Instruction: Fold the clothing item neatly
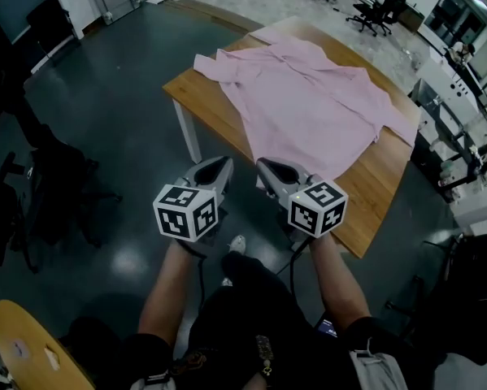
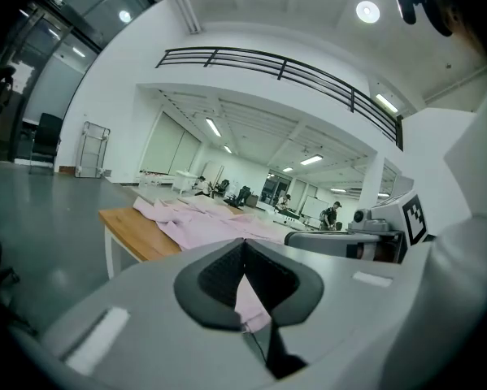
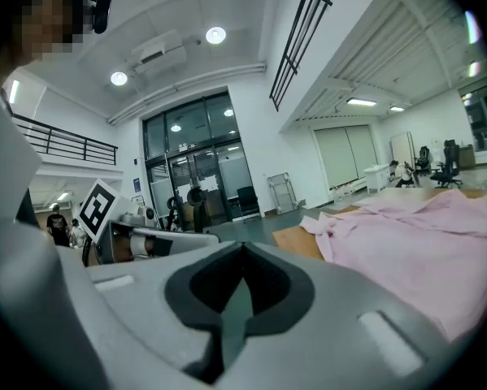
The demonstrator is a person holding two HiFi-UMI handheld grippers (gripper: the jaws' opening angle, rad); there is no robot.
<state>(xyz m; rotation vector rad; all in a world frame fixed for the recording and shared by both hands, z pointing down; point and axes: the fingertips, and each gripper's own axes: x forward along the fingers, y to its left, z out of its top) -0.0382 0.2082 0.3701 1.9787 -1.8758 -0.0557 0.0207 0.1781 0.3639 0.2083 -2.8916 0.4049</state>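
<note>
Wood-topped table (image 1: pixel 186 90), one of it with white legs, stands on the dark floor and fills the twelve-to-two o'clock part of the head view. Spread flat over most of its top is the single pink shirt (image 1: pixel 308 104), with a sleeve reaching toward ten o'clock and another part trailing toward three o'clock. Its long axis appears to run roughly from eleven o'clock to five o'clock, and its near edge lies by the table's near edge. Two grippers are held side by side just short of that edge, both pointing toward twelve o'clock at the cloth. The left gripper (image 1: pixel 220 167) has its jaws pressed together on nothing; the pink glimpsed past them in its own view is the shirt lying beyond, not cloth pinched. The right gripper (image 1: pixel 267 169) is likewise closed and empty. The shirt's near edge sits at about one o'clock from the fingertips, so the right gripper seems the nearer of the two. Both would need to open before any fold begins.
</note>
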